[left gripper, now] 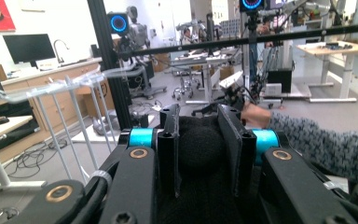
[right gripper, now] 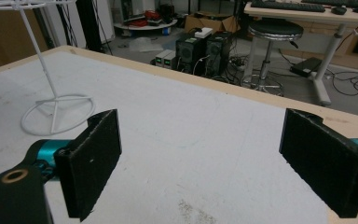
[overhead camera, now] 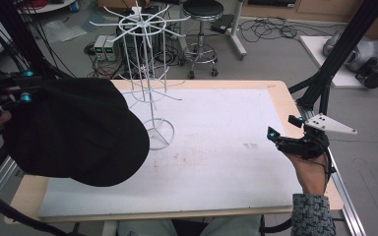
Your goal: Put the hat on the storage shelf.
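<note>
Over table (overhead camera: 216, 142) — one black hat (overhead camera: 74, 132) clamped in left claw (left gripper: 198, 149) | one wire rack (overhead camera: 145, 73) | right claw (right gripper: 200, 163) apart

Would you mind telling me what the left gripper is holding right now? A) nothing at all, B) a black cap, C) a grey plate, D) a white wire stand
B: in the left gripper view the left gripper has its fingers pressed on black fabric, and the high view shows the black cap lifted above the table, beside the white wire stand.
</note>
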### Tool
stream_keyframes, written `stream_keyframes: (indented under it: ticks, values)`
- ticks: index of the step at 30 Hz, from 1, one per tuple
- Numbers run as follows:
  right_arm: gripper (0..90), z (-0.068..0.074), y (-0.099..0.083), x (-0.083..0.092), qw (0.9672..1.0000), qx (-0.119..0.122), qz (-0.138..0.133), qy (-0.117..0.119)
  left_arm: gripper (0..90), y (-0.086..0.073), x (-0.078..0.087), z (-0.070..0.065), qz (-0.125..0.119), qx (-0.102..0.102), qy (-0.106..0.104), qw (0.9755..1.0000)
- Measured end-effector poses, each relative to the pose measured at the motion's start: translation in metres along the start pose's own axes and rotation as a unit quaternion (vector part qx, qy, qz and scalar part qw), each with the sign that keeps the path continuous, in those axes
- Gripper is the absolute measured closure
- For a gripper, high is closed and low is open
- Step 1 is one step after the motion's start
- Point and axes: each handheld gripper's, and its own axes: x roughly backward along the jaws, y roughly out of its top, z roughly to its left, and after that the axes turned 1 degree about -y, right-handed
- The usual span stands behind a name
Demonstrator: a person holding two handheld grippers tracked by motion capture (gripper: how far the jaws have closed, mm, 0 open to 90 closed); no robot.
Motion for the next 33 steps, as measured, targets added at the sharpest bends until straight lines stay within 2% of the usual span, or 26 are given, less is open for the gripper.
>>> stream_keyframes:
  ticks: [11,22,33]
  values:
    - [11.8,0.000,0.000,-0.001,1.0000,-0.002,0.000,0.002,70.3,0.040,0.001,0.000,-0.018,-0.019,0.006,0.9996]
    - [11.8,0.000,0.000,-0.001,1.0000,-0.004,-0.002,0.004,70.3,0.066,0.002,-0.003,-0.029,-0.036,0.009,0.9989]
    - [11.9,-0.001,0.000,-0.003,1.0000,-0.004,0.001,0.007,70.4,0.087,0.006,0.001,-0.060,-0.044,0.015,0.9971]
